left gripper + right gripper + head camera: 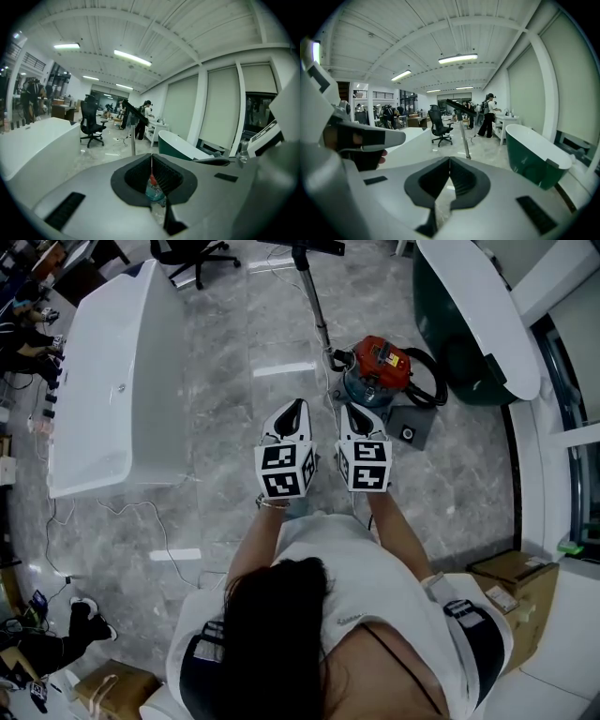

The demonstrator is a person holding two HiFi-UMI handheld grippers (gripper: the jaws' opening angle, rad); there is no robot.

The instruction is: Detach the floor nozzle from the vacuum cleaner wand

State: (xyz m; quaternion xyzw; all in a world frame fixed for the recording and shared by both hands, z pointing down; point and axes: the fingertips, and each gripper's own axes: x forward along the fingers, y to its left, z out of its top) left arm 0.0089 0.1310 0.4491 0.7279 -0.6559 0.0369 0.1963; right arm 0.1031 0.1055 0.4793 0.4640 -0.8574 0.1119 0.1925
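The vacuum cleaner's red and blue canister (379,369) stands on the marble floor just ahead of both grippers. Its metal wand (315,304) rises upright from beside it, with the dark floor nozzle (302,247) at the top end. In the right gripper view the wand (465,140) stands straight ahead, carrying the nozzle (461,107). The left gripper view shows the nozzle (133,110) too, and a bit of the canister (153,188) below the jaws. My left gripper (296,409) and right gripper (352,411) are side by side, both shut and empty, short of the canister.
A long white bathtub (112,381) lies at the left, a dark green one (469,324) at the right. A black box (410,425) sits beside the canister. An office chair (192,254) stands behind, cardboard boxes (511,573) at the near right. People stand far back.
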